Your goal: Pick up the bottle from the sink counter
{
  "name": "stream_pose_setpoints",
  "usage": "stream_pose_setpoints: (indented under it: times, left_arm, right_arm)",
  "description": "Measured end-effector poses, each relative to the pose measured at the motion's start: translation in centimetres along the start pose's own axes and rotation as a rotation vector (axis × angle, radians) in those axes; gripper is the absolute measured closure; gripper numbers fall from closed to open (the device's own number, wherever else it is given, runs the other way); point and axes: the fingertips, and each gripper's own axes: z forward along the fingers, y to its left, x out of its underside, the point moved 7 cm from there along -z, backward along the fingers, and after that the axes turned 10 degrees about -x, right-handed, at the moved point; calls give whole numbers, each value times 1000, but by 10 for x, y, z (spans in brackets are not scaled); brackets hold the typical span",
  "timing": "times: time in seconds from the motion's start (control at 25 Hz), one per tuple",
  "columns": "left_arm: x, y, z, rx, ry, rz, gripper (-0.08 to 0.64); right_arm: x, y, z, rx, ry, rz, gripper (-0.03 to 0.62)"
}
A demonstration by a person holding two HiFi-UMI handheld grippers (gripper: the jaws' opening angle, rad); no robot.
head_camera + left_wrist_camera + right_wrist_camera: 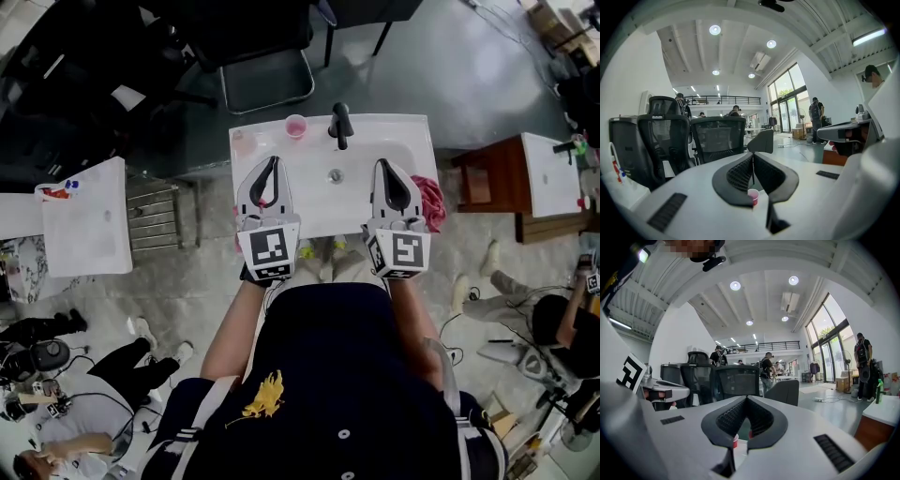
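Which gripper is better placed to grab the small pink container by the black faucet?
Left. The left gripper points almost at the small pink container; the black faucet stands between it and the right gripper. Both are shut; open first.

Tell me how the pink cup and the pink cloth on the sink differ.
Place: the cup stands on the sink's back rim, left of the faucet in the head view; the cloth lies at its right edge, nearer the person. Shape: the cup is round and upright; the cloth is a crumpled heap. Size: the cloth looks larger than the cup. Both are pink and rest on the white sink.
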Motion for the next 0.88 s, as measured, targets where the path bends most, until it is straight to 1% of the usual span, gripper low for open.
stream_pose_setpoints:
  times: [0.2,0.4,0.56,0.64,0.76,0.88]
  left_arm:
    - [1,-6,5,-18,24,-8,540]
    - [7,-5,12,-53,42,-6,540]
    - [14,-3,16,-75,49,-10,540]
    - [17,2,19,-97,45,-8,540]
    - [23,16,22,-150,33,2,540]
    - [34,25,25,-176,59,-1,540]
  right_arm:
    - [5,-10,12,-33,24,15,568]
    - [3,-13,33,-80,26,1,568]
    - [6,-13,40,-98,34,0,568]
    - [6,-12,45,-107,33,-6,568]
    - [8,-7,57,-131,38,-9,568]
    - [11,-2,66,-152,48,-9,568]
